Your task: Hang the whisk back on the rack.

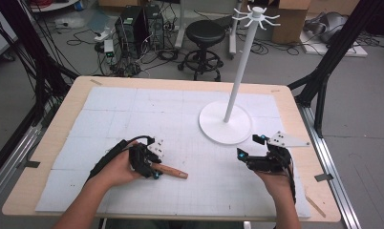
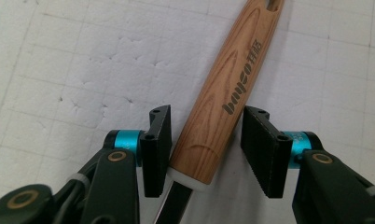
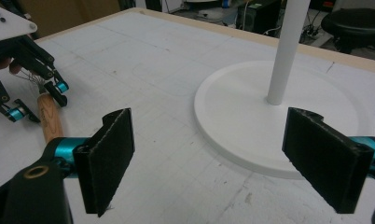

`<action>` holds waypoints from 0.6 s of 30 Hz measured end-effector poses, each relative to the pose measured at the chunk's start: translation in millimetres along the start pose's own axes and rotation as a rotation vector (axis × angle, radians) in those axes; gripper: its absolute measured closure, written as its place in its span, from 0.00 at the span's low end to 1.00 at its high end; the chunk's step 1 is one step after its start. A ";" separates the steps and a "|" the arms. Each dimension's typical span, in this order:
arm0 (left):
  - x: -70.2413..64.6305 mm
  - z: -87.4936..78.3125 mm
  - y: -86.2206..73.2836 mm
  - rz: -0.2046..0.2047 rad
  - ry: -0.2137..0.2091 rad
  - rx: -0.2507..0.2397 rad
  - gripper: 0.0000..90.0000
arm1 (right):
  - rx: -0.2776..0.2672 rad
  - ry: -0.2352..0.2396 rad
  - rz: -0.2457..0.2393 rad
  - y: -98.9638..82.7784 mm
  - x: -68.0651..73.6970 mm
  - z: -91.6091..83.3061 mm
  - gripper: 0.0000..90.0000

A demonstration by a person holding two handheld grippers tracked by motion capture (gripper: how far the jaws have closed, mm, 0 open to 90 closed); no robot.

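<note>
We see a wooden table (image 1: 295, 109) topped by a white gridded mat (image 1: 133, 119) across the middle of the high view. Right of centre stands a white rack (image 1: 226, 125), a tall pole on a round base. At lower right, the right gripper (image 1: 250, 145) hovers, jaws spread wide, empty. At lower left, the left gripper (image 1: 156, 167) has its jaws open around a wooden-handled tool (image 1: 173, 171) lying on the mat; one jaw touches the handle, the other stands just clear.

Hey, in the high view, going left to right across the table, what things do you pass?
Left gripper → wooden handle lying on the white mat → round base of the white stand → right gripper
</note>
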State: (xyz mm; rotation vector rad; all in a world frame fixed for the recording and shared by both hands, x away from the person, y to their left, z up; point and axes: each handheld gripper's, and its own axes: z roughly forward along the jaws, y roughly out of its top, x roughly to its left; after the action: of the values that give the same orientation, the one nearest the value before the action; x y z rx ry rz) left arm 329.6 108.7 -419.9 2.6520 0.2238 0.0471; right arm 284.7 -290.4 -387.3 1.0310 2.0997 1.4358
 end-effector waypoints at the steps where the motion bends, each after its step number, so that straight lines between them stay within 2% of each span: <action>1: -0.5 0.0 2.1 0.005 0.005 0.016 0.62 | 0.004 0.000 0.001 -0.2 0.0 0.5 0.18; 3: -2.1 0.6 9.8 0.026 0.011 0.069 0.65 | 0.007 -0.003 0.000 0.0 -0.1 1.8 0.18; 6: -3.5 1.7 16.3 0.049 0.006 0.113 0.70 | 0.007 0.000 -0.007 1.3 1.6 2.5 0.18; 9: -2.8 2.2 17.4 0.048 -0.003 0.119 0.71 | 0.006 -0.001 -0.007 1.6 1.8 1.5 0.18; 14: -6.3 1.3 18.2 0.089 -0.007 0.126 0.76 | 0.006 -0.005 -0.001 0.2 -0.1 0.5 0.18; 18: -9.6 0.3 18.2 0.111 0.009 0.123 0.79 | 0.001 -0.004 0.000 1.1 -0.1 0.4 0.18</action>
State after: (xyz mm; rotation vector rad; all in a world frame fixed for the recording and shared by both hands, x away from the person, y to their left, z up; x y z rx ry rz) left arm 322.8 91.0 -411.7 2.7856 0.0850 0.0843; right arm 285.4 -290.0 -386.4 1.0333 2.0977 1.4318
